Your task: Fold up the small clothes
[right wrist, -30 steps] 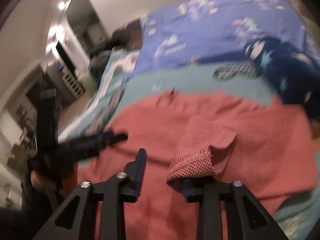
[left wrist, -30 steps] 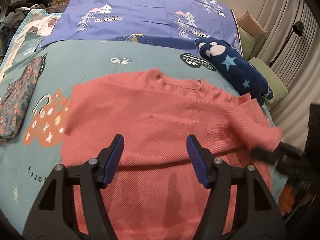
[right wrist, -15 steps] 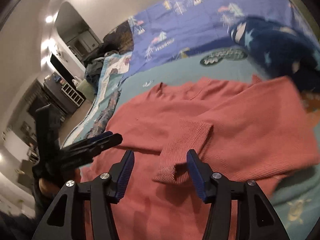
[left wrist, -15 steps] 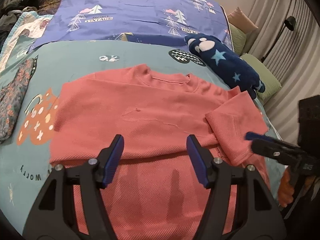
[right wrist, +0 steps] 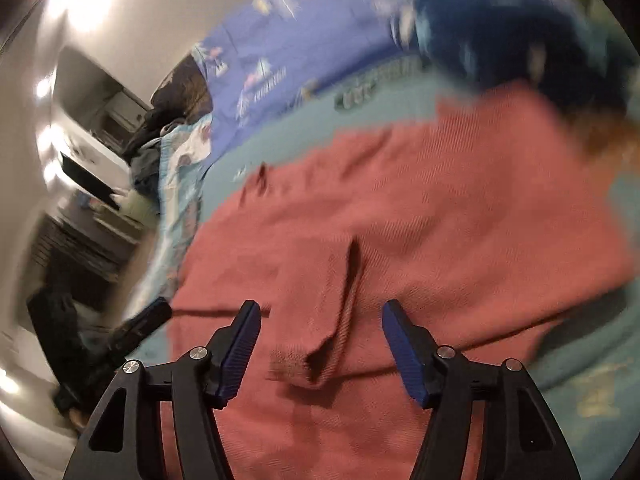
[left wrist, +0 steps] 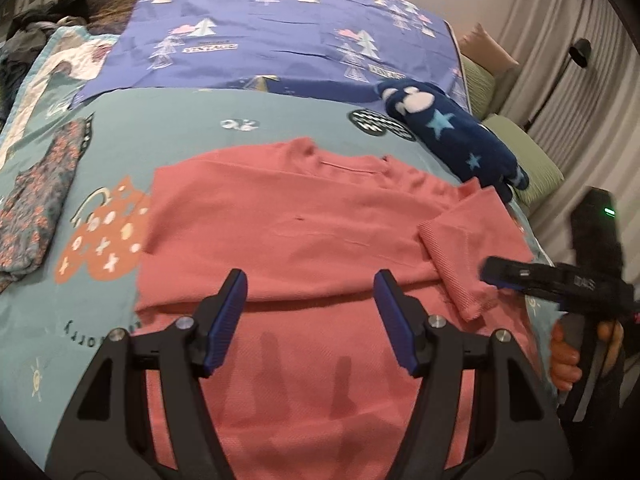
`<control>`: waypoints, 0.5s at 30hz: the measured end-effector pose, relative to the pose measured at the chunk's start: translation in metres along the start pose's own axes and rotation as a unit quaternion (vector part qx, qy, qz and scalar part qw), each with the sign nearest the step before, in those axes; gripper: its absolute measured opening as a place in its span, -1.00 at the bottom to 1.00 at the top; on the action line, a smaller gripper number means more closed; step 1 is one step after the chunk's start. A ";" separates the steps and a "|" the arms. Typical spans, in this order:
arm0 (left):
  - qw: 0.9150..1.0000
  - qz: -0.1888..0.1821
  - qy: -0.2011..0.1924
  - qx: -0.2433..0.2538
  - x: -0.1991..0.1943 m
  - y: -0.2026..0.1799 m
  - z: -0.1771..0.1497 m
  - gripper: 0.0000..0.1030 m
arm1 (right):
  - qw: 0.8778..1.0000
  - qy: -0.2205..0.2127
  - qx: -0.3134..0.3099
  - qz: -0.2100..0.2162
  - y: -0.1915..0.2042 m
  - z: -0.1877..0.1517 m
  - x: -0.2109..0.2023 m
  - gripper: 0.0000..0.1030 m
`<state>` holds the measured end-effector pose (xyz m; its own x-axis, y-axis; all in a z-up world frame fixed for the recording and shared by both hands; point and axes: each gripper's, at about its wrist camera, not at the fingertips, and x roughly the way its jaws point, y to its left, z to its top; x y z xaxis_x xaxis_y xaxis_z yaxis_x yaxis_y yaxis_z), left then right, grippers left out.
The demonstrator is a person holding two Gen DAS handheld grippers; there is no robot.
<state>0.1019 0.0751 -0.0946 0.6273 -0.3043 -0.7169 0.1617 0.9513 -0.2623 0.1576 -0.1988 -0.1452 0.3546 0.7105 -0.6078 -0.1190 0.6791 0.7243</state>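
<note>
A salmon-pink knit sweater [left wrist: 296,232] lies flat on the teal bedspread [left wrist: 168,136], neckline at the far side. Its right sleeve [left wrist: 456,256] is folded inward across the body; the left side is folded in too. My left gripper [left wrist: 310,312] is open and empty, hovering over the sweater's lower half. My right gripper [right wrist: 320,344] is open and empty above the folded sleeve cuff [right wrist: 320,344]. The right gripper also shows in the left wrist view [left wrist: 496,272] at the sweater's right edge. The right wrist view is blurred.
A dark blue star-patterned plush garment [left wrist: 452,136] lies beyond the sweater's right shoulder. A floral garment [left wrist: 36,204] lies at the left. A purple tree-print sheet [left wrist: 280,36] covers the far bed. Green cushions [left wrist: 524,148] and curtains stand at the right.
My right gripper let go of the sleeve, which now lies folded over the sweater's body, and opened wider. My left gripper stayed open above the sweater's lower half.
</note>
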 end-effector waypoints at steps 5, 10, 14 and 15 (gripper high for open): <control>1.000 0.016 -0.013 -0.008 -0.012 0.005 0.000 0.29 | 0.992 -0.006 -0.022 0.126 0.030 0.008 0.010 0.28; 1.000 -0.020 0.005 0.001 -0.013 0.003 -0.006 0.44 | 0.984 -0.024 -0.079 0.158 0.053 0.006 -0.009 0.28; 0.996 -0.068 0.052 0.038 0.012 -0.026 -0.013 0.46 | 0.993 -0.062 -0.086 0.059 0.043 0.000 -0.028 0.28; 0.994 -0.070 0.070 0.047 0.023 -0.036 -0.015 0.46 | 0.993 -0.070 -0.087 0.039 0.038 -0.002 -0.035 0.28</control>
<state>0.0993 0.0336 -0.1115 0.4823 -0.4321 -0.7620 0.3146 0.8973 -0.3097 0.1389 -0.1971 -0.0966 0.4622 0.7376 -0.4923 -0.3056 0.6537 0.6923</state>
